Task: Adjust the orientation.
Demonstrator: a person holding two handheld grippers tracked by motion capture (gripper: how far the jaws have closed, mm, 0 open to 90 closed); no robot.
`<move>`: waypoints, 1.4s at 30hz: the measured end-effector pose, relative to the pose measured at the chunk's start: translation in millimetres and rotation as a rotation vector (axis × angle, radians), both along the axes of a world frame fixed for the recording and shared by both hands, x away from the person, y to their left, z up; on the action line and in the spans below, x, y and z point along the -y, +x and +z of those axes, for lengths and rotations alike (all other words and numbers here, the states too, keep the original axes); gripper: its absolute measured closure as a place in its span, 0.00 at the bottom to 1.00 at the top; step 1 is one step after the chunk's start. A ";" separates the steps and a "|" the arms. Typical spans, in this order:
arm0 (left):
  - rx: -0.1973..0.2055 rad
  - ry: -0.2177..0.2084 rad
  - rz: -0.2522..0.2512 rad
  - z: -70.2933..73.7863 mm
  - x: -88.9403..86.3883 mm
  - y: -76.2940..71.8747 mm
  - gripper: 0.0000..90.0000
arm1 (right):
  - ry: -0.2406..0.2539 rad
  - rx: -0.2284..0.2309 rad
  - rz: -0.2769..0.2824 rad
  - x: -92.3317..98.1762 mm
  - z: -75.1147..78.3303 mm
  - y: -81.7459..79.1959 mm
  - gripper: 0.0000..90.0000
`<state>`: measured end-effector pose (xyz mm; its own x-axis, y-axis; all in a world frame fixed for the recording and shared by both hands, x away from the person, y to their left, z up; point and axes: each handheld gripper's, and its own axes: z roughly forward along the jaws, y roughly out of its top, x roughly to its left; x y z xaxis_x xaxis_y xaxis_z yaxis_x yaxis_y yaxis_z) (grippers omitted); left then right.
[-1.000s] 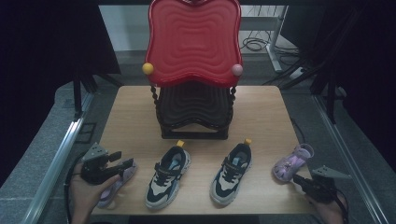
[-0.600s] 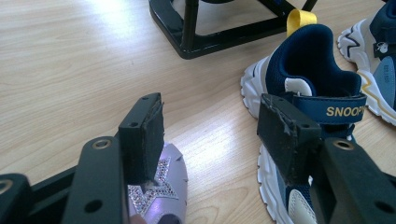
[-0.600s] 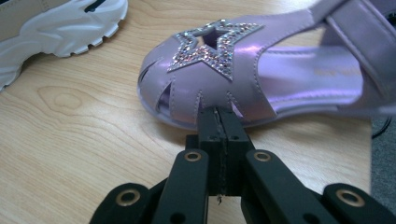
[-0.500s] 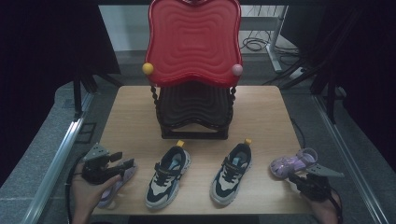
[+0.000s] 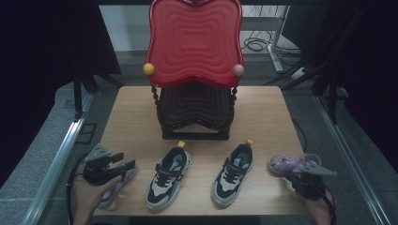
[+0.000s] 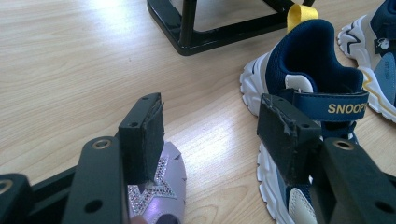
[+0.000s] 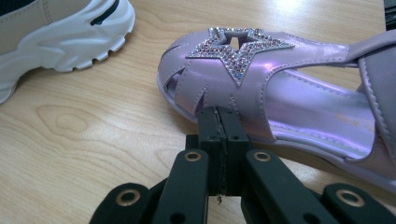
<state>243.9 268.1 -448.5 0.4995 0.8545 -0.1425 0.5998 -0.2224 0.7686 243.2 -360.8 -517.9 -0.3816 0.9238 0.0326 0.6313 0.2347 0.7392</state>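
A: Which step is the person on?

B: It looks like shoe-tidying with the lilac sandals in hand. The right tool (image 7: 219, 112) has its jaws pressed flat together with nothing between them, tips touching the side of the shiny lilac sandal with a rhinestone star (image 7: 261, 93), which lies on the pale wooden worktop (image 5: 263, 108) at its right edge, just right of the navy-and-cream trainer with a yellow heel tab (image 5: 232, 174). That reads as nudging the sandal, not gripping it.

A: And the left side?

B: The left tool (image 6: 219, 140) stands with jaws spread. Its left pad sits on the toe of the second lilac star sandal (image 6: 161, 200), near the worktop's front left corner, beside the other navy trainer (image 6: 308, 93). Nothing is pinched.

A: The next move?

B: Probably a real grip: the right jaws would need to open and straddle the strap or the sole's edge. The black two-tier rack with a red wavy top shelf (image 5: 195, 42) behind seems the likely destination.
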 end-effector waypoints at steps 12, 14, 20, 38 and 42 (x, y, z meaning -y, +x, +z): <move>-0.005 0.001 -0.003 -1.5 1.1 0.9 0.46 | 0.001 0.025 -0.039 -12.5 0.9 4.4 1.00; -0.004 0.000 -0.003 -1.3 1.0 0.7 0.46 | 0.000 0.026 -0.046 -14.3 1.2 5.2 1.00; -0.007 0.001 -0.007 -2.3 1.8 1.5 0.46 | -0.031 0.033 -0.061 -26.8 -0.3 11.0 1.00; -0.017 0.006 -0.012 -5.1 3.8 3.0 0.46 | -0.081 0.064 -0.118 -58.2 -6.4 30.4 1.00; -0.018 0.007 -0.012 -5.6 3.6 3.0 0.46 | -0.086 0.077 -0.138 -63.8 -8.2 34.9 1.00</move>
<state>246.9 264.4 -454.1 0.5071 0.8495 -0.1457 0.6108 -0.2349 0.7561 278.0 -297.0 -526.0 -0.2497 0.9655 -0.0734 0.6044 0.2146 0.7672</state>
